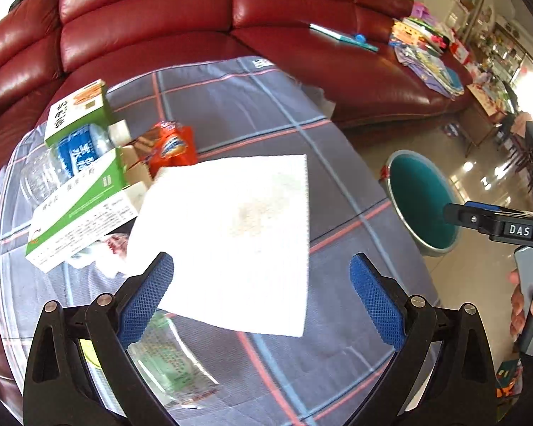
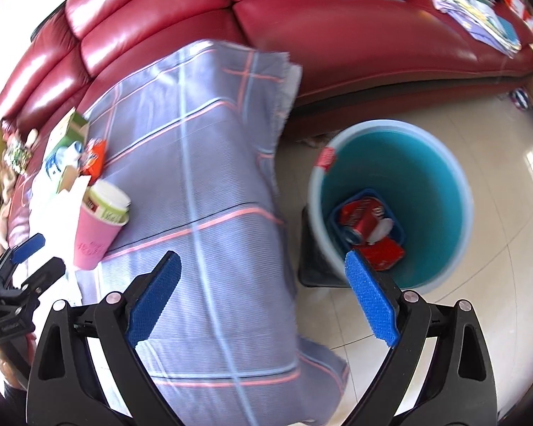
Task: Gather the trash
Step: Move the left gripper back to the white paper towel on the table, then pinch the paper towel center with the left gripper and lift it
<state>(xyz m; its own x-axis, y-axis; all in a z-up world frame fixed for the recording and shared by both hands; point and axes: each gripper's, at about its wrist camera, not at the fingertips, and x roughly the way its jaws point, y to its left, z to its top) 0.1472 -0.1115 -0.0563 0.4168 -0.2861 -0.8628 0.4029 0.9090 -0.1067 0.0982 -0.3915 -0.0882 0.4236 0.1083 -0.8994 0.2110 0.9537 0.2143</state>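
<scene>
A white paper napkin (image 1: 238,234) lies on the plaid-covered table (image 1: 266,113), just ahead of my open left gripper (image 1: 261,287). Left of it are green-and-white boxes (image 1: 78,209), a clear water bottle (image 1: 64,159) and an orange snack packet (image 1: 172,147). My right gripper (image 2: 263,294) is open and empty over the table's right edge, next to the teal bin (image 2: 391,198) on the floor. The bin holds red cans (image 2: 364,220). A pink cup (image 2: 96,234) and a green-labelled tub (image 2: 106,200) lie on the table at left.
A red leather sofa (image 1: 160,10) runs behind the table, with books and papers (image 1: 426,49) on its right end. A clear plastic wrapper (image 1: 167,362) lies under my left gripper. Shiny tiled floor (image 2: 497,301) surrounds the bin.
</scene>
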